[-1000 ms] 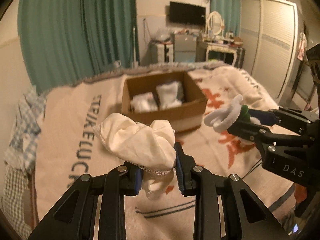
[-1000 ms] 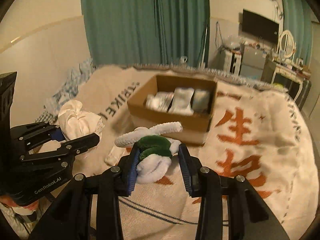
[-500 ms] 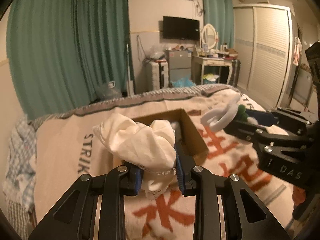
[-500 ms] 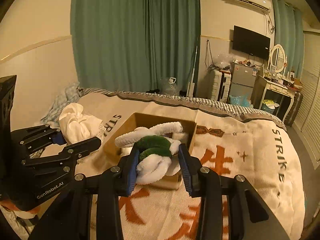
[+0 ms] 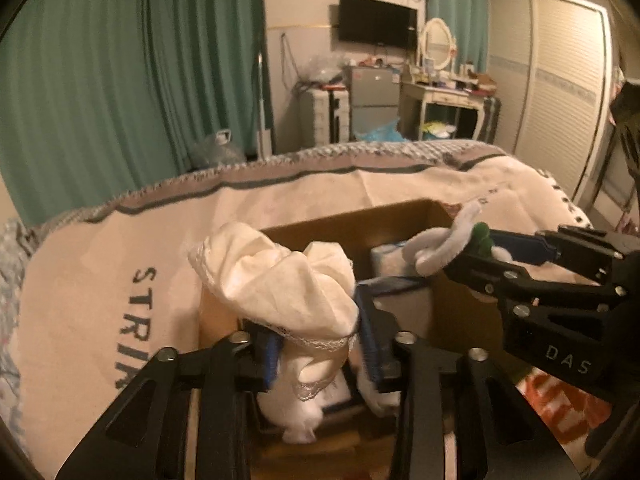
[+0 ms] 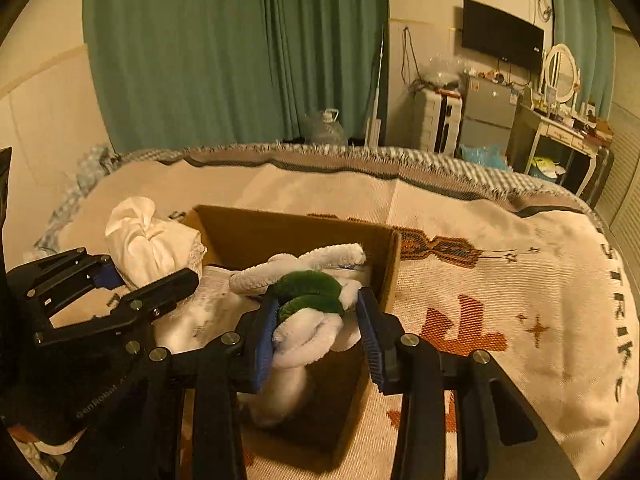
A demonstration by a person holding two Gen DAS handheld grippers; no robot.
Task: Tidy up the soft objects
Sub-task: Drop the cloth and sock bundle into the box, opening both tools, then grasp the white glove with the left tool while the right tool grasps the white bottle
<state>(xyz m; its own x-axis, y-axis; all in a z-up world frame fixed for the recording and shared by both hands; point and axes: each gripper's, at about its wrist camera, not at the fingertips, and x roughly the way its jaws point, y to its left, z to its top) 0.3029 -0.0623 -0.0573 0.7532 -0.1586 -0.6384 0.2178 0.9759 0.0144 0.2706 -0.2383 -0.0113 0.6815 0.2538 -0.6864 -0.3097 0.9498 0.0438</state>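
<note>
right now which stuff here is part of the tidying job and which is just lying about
Part of the job:
- cream cloth bundle in left gripper
- white and green sock bundle in right gripper
- cardboard box
- folded white items inside

Just lying about:
- blanket
- water jug
- TV

bunched cream cloth (image 5: 280,280) and knotted white-and-green sock bundle (image 6: 308,312) hang over the open cardboard box (image 6: 288,232).

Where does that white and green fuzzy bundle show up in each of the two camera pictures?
Left wrist view: the white and green bundle sits right of centre, pinched in the right gripper coming in from the right edge.
Right wrist view: the bundle is at centre, low, between that gripper's own blue-padded fingers.
Shared landmark: the cardboard box just beneath it.
</note>
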